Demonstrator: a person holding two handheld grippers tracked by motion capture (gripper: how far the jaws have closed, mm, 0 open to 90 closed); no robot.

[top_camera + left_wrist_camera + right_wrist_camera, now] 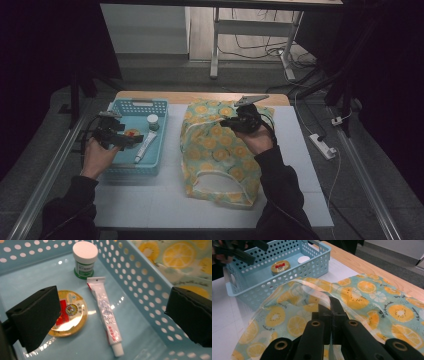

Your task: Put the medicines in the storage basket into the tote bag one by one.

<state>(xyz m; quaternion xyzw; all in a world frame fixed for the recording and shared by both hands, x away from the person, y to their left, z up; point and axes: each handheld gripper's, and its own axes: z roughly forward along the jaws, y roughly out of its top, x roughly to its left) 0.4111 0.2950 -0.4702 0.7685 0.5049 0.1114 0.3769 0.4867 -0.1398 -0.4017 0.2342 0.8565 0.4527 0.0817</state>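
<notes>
A teal cloth bag (215,150) printed with orange slices lies on the white table mat. My right gripper (227,122) is shut on the bag's upper rim; in the right gripper view its jaws (331,312) pinch the pale edge of the bag (367,295) and lift it a little. My left gripper (131,140) hangs open over a light-blue perforated basket (150,162). Between its wide-apart jaws (112,312) lie a white tube (106,312) and a round gold tin (72,312), untouched. A small white-lidded jar (85,258) stands beyond them.
The basket (249,287) sits directly left of the bag, its wall (140,285) close to the cloth. A wooden table edge (200,96) runs behind both. A power strip (322,145) and cables lie on the floor to the right.
</notes>
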